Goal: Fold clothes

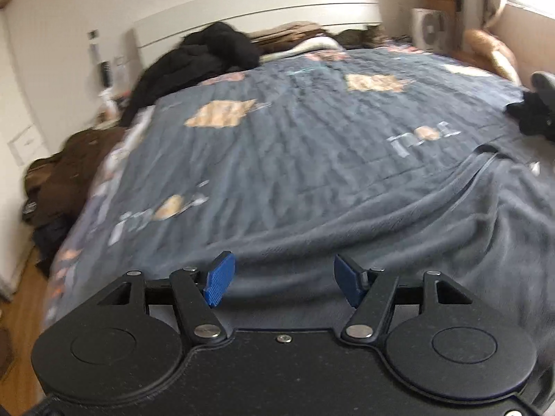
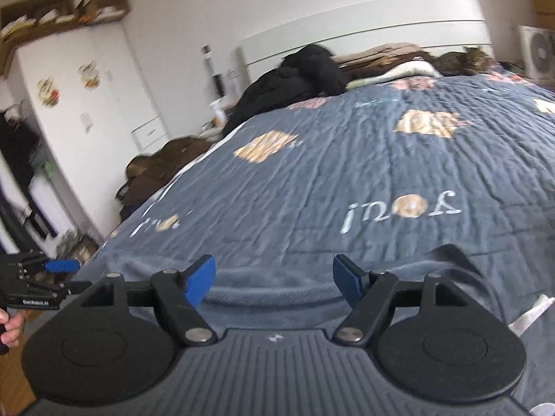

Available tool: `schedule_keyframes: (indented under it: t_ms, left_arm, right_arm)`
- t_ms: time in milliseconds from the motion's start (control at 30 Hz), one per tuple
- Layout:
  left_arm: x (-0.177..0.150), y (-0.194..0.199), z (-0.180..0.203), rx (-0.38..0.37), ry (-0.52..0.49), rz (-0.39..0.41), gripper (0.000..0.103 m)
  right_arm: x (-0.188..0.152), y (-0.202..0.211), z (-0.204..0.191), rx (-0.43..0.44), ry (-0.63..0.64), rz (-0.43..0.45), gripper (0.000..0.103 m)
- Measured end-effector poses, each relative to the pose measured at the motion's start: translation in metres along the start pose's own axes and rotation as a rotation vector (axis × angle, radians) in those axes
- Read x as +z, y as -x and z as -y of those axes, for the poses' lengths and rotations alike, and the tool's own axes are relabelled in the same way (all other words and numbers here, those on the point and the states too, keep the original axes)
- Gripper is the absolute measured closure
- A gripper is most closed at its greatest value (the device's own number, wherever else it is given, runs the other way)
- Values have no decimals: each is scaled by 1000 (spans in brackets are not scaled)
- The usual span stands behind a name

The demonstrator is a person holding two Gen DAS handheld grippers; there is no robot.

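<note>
**Both grippers let go**

We hold our left gripper (image 1: pixel 282 284) wide apart, nothing between its blue pads. Our right gripper (image 2: pixel 274 286) gapes empty too. The grey fleece garment (image 1: pixel 399 228) lies flat on the bed (image 1: pixel 295 121), just under both

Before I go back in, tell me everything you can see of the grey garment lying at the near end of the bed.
The grey garment is soft and fleece-like, plain slate grey, close in colour to the printed quilt under it. It lies spread but rumpled, with long creases and a raised seam or edge towards the right. A dark strap or loop shows at its right side. Both claws stand open above its near edge, gripping nothing.
</note>
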State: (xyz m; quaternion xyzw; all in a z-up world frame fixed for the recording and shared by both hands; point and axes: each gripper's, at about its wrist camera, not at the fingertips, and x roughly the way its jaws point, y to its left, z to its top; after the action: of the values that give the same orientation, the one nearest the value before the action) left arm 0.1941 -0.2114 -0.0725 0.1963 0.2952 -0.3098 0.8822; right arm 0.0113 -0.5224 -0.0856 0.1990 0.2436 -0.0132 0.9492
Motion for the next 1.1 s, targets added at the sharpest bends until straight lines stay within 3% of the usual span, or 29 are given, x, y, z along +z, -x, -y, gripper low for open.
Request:
schedule_keyframes:
  t_ms: [133, 267, 500, 600, 667, 900, 1100]
  left_arm:
    - [24, -43, 19, -91, -53, -1, 41]
    - [40, -94, 54, -177, -101, -43, 66]
    - [45, -158, 102, -230, -165, -135, 64]
    - [42, -177, 113, -236, -196, -195, 59]
    - [33, -176, 121, -235, -232, -204, 59]
    - [15, -142, 132, -219, -331, -128, 59]
    - [21, -157, 140, -253, -380, -202, 59]
  right_arm:
    - [0, 4, 23, -24, -58, 14, 29]
    - [-2, 6, 39, -49, -76, 10, 29]
    - [1, 20, 63, -42, -80, 48, 29]
    - [-1, 23, 79, -48, -131, 46, 29]
    - [-5, 22, 87, -57, -157, 38, 29]
    - [-10, 26, 93, -55, -153, 31, 29]
    - [-11, 28, 92, -33, -165, 27, 29]
